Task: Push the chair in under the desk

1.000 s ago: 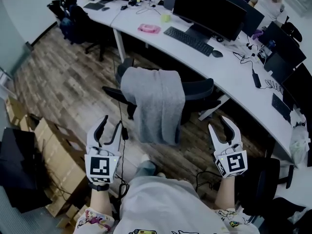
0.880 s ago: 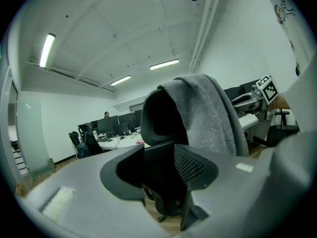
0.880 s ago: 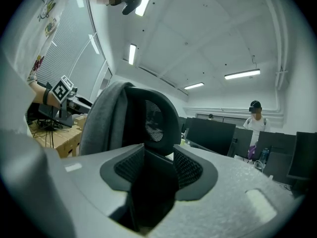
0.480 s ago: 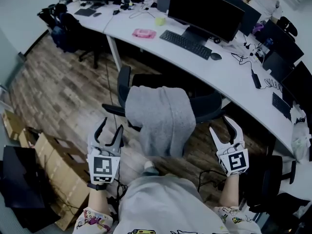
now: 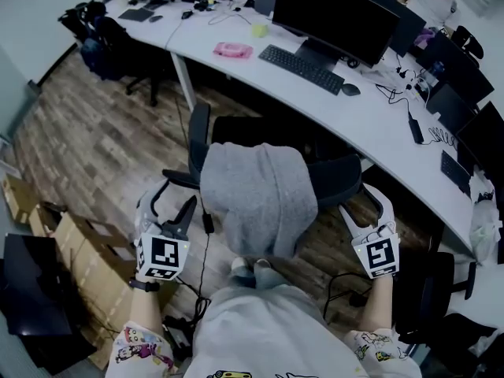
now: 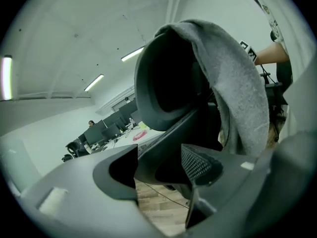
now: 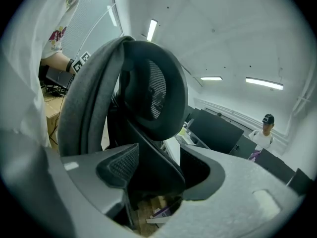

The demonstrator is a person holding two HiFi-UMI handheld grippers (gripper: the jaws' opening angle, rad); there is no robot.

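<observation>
Head view: grey cloth drapes curved chair.

Black chair, grey cloth, white tabletop, brown plank-patterned floor, pink case, black-and-white square markers on the left hand-held gripper and right hand-held gripper

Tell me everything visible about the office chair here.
The chair is black, with a mesh back and armrests, upright on the wood floor, facing the white desk near its edge. A grey garment drapes over its back. The left tongs and right tongs, jaws just opened wide, flank it, a chair part between each pair; contact is unclear.
</observation>
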